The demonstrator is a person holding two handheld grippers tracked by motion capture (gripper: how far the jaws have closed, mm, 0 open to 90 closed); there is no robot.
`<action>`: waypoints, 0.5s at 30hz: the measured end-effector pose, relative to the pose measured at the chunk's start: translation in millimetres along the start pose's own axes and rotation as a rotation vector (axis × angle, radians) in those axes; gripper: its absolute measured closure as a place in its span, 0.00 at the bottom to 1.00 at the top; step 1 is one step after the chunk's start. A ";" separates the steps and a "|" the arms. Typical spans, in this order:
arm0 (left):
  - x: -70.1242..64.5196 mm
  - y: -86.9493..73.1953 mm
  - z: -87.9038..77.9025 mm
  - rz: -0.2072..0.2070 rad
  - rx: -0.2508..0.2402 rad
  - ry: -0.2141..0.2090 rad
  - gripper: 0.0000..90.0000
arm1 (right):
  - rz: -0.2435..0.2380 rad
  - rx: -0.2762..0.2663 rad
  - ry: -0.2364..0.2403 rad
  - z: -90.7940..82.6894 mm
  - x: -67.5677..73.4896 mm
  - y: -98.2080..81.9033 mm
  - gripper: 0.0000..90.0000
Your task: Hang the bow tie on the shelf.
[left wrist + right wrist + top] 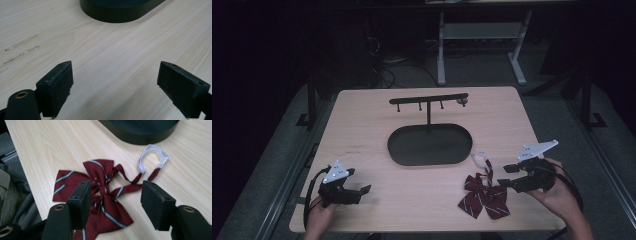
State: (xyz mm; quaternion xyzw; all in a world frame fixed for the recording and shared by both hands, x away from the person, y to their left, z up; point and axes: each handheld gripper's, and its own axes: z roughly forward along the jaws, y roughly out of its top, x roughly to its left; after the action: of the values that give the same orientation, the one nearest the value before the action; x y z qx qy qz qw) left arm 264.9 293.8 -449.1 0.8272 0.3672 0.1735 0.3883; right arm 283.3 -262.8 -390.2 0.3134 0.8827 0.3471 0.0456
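A dark red striped bow tie (pixel 483 195) (pixel 100 192) with a white elastic neck loop (pixel 480 159) (pixel 152 157) lies flat near the table's front right. My right gripper (pixel 506 176) (pixel 116 197) is open just right of it, jaws either side of the bow's knot in the right gripper view, nothing held. A black stand with an oval tray base (pixel 430 144) (pixel 117 11) (pixel 142 131) and a hook bar (pixel 428 99) sits at the table's centre. My left gripper (pixel 359 181) (pixel 115 85) is open over bare wood at the front left.
The light wooden table (pixel 362 130) has its front edge close to both hands. A small pale object (pixel 463 101) hangs at the hook bar's right end. A white metal frame (pixel 477 40) and cables lie on the dark floor behind the table.
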 end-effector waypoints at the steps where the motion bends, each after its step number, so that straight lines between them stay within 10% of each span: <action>1: -0.2 0.1 0.3 0.002 -0.001 0.001 0.15 | -0.007 0.004 0.000 1.3 -0.7 2.9 0.46; 15: -0.5 1.3 0.0 0.019 -0.001 -0.005 0.15 | -0.023 0.064 0.014 23.0 -11.4 34.1 0.49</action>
State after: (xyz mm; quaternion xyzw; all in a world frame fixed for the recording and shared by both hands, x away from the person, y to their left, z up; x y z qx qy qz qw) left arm 265.2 292.9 -448.1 0.8308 0.3585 0.1752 0.3879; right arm 317.0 -236.8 -387.3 0.3022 0.8971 0.3204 0.0336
